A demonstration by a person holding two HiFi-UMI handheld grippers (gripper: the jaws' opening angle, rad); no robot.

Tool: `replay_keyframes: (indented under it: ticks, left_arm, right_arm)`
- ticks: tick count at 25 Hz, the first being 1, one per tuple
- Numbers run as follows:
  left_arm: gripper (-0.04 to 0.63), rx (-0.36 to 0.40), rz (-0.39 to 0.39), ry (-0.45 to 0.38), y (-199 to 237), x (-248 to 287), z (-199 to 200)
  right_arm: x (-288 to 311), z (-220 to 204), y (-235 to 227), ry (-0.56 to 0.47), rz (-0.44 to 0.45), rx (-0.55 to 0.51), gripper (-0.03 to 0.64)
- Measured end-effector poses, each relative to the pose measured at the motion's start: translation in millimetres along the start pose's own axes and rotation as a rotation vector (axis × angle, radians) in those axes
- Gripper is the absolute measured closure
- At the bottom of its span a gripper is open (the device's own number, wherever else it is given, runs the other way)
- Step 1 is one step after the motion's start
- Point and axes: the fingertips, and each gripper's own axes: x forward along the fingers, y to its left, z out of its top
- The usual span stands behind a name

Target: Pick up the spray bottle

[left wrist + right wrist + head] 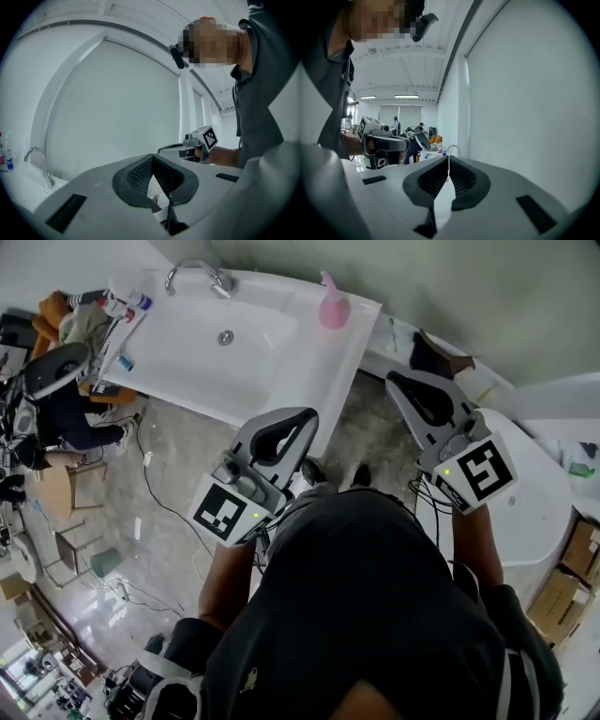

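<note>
The pink spray bottle (334, 307) stands upright on the back right corner of the white sink counter (309, 362); neither gripper view shows it. My left gripper (307, 414) is held over the counter's front edge, shut and empty, well short of the bottle. My right gripper (395, 380) is to the right of the counter, also shut with nothing in it. In the left gripper view the left gripper (153, 156) has its tips together, and the right gripper (187, 149) shows beyond it. The right gripper view shows the right gripper (449, 157) with closed tips.
A chrome faucet (197, 274) rises behind the basin (225, 338), and small bottles (125, 306) stand at its left end. A brown box (439, 354) sits right of the counter, by a rounded white unit (539, 512). Cardboard boxes (562, 592) lie far right. Cables (159, 493) cross the floor.
</note>
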Motion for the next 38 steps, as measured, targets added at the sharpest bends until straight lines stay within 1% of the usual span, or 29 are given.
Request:
replay_keyframes:
  ticks: [2,6,10,14,17,20,23,29,38]
  left_arm:
    - [0.591,-0.013,-0.022,0.013,8.1,-2.8,1.8]
    - [0.591,0.018,-0.061,-0.005,27.7,-13.8,5.6]
    - [0.591,-0.013,-0.086,-0.002,41.5,-24.8,8.2]
    - [0.591,0.013,-0.109,-0.022,48.1,-28.1,4.8]
    - [0.591,0.002,-0.109,-0.026,52.2,-27.8,2.9]
    - [0.591,-0.019,-0.097,-0.013,58.2,-22.8,-0.3]
    - [0.591,-0.044,-0.069,0.000,61.3,-15.2,-1.7]
    - [0.591,-0.035,-0.004,0.016,75.2,2.8,-0.5]
    - [0.591,-0.024,0.066,0.046,83.2,58.2,-3.6]
  right_arm:
    - [6.7,1.9,-1.0,0.002,-0.032,0.004,0.607]
    - [20.8,9.2,4.2,-0.002,-0.077,0.000,0.607]
    - [34.2,12.2,11.5,0.010,-0.110,-0.008,0.607]
    - [37.8,11.0,16.5,0.021,-0.119,-0.017,0.607]
    - [42.1,6.9,15.2,0.041,-0.118,-0.007,0.607]
    - [48.9,5.4,5.9,0.047,-0.115,0.004,0.607]
    - [54.8,4.2,-2.6,0.044,-0.089,0.000,0.607]
    - [71.3,7.3,-26.6,0.032,-0.024,-0.001,0.607]
    - [85.4,-5.1,-80.1,0.019,0.072,0.018,0.607]
